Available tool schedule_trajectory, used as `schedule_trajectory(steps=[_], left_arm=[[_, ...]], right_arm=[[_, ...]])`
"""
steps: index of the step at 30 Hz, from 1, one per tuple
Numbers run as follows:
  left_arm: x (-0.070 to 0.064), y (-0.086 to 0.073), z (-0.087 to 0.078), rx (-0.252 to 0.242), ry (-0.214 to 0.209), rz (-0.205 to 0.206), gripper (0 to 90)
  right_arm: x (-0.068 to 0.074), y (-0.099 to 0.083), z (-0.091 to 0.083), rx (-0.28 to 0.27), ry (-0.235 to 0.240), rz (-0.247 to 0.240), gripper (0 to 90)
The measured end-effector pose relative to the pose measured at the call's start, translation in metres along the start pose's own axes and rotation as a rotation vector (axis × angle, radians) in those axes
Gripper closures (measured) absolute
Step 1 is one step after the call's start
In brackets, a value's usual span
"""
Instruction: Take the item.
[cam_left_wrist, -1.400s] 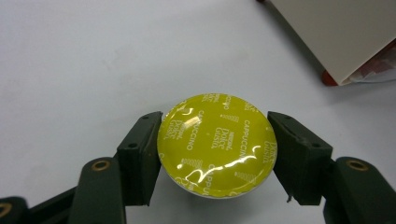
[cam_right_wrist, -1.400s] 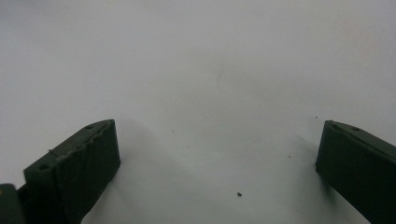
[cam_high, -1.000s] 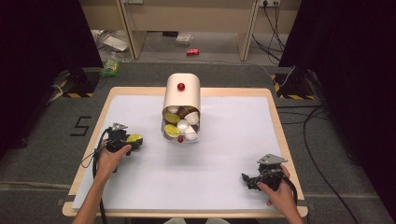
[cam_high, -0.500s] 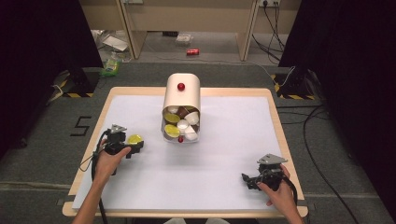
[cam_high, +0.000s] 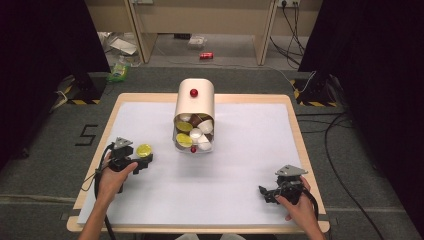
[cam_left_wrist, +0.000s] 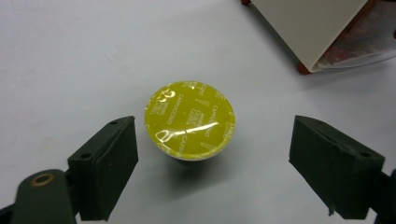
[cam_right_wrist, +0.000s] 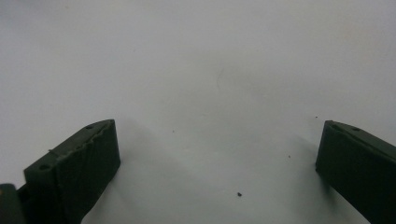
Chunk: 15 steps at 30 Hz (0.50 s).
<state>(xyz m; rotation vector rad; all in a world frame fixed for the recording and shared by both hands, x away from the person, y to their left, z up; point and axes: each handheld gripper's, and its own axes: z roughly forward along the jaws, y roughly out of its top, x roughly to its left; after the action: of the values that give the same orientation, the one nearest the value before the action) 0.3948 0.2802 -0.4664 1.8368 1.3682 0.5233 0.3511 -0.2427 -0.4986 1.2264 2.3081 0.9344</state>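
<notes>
A yellow-lidded coffee capsule (cam_left_wrist: 189, 119) stands upright on the white table sheet (cam_high: 225, 190). It sits between the jaws of my left gripper (cam_left_wrist: 213, 126), which is open and touching nothing. From above, that capsule (cam_high: 144, 149) lies at the table's left, just ahead of the left gripper (cam_high: 142, 157). A beige container (cam_high: 194, 107) with a red knob lies on its side at the centre. Its mouth faces me and holds several capsules (cam_high: 195, 134). My right gripper (cam_high: 265, 192) rests open near the front right, with bare sheet between its jaws (cam_right_wrist: 217, 135).
A corner of the container (cam_left_wrist: 308, 23) reaches into the upper right of the left gripper view, close beyond the capsule. The wooden table edge (cam_high: 299, 150) frames the sheet. Cables and floor clutter lie beyond the table.
</notes>
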Motion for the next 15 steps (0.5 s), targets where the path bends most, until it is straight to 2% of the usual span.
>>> schedule_trajectory(steps=[8, 15], left_arm=[[-0.003, -0.01, -0.009, -0.009, -0.007, -0.003, 15.1], [-0.011, -0.021, -0.015, -0.012, -0.03, 0.003, 15.1]], right_arm=[[0.0, 0.0, 0.0, 0.003, 0.002, 0.007, 0.1], [0.0, 0.0, 0.0, 0.001, 0.001, 0.002, 0.2]])
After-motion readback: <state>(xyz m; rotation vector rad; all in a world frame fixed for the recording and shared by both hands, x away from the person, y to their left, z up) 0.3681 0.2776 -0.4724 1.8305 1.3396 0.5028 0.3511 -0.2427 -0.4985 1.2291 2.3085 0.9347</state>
